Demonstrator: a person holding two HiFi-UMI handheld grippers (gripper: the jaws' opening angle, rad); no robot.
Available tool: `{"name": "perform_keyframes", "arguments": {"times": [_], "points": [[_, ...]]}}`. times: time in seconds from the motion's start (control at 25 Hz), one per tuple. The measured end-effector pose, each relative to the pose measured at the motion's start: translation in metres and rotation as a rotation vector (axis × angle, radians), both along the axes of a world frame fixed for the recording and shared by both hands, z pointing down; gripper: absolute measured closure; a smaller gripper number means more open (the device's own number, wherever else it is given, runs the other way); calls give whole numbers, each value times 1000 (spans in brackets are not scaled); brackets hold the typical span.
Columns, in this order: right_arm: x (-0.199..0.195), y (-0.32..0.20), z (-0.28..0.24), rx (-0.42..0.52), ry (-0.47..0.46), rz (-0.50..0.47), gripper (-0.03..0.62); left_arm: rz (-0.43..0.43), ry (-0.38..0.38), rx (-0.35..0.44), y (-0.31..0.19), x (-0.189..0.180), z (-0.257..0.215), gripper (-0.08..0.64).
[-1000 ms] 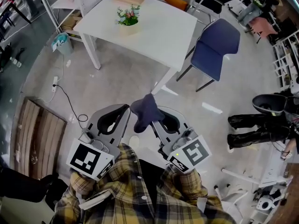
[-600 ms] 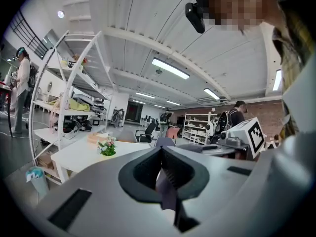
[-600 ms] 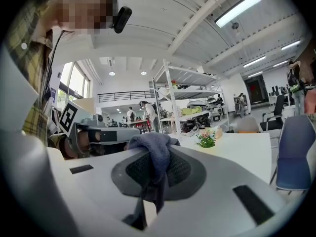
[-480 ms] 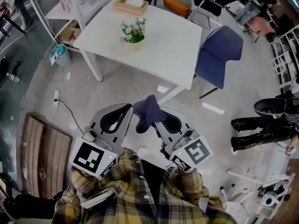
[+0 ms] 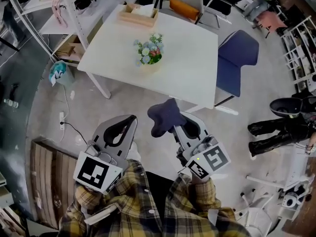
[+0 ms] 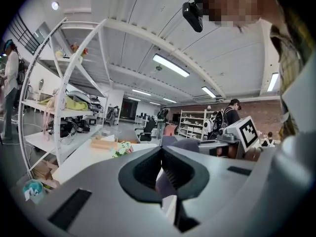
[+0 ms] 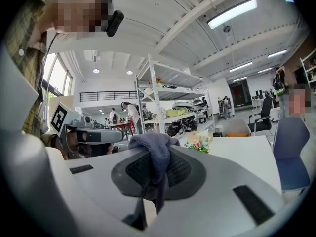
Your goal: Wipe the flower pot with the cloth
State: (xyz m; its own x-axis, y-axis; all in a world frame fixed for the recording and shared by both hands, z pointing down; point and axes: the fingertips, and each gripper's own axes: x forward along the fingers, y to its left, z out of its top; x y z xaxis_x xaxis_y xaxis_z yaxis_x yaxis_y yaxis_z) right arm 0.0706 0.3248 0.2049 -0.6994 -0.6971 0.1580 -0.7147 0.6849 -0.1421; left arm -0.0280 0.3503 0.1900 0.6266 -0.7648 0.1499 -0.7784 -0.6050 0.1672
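**A:** Since a second ago the table [image 5: 190,58] has come closer to both claws. In the head view the cloth [image 5: 165,116] now reaches almost to the table's near edge.

**B:** Where is the flower pot [image 5: 148,67]?

**A:** It stands upright on the table, left of the middle of the top, with small flowers above it. It is well apart from the cloth and nothing touches it.

**B:** What about the right claw [image 5: 183,123]?

**A:** It is just short of the table's near edge, over the floor, and it pinches the dark blue-grey cloth. Its own view shows the fabric bunched over the tips, with a tail hanging down between the jaws.

**B:** And the left claw [image 5: 131,119]?

**A:** It is beside the right one, also short of the table. Its jaws are pressed together with nothing caught between them.

**B:** Is anything else near the table?

**A:** A wooden box [image 5: 138,15] lies at the table's far left corner. A blue chair [image 5: 237,58] stands at its right side. A white shelf rack [image 5: 66,9] rises off its left end.
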Motion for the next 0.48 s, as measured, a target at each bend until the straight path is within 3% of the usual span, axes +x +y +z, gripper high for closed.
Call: {"name": "perform_keyframes", "arguments": {"times": [0.48], "points": [[-2, -95, 11, -28, 23, 88, 571, 17, -9, -32, -87, -24, 22, 551]]}}
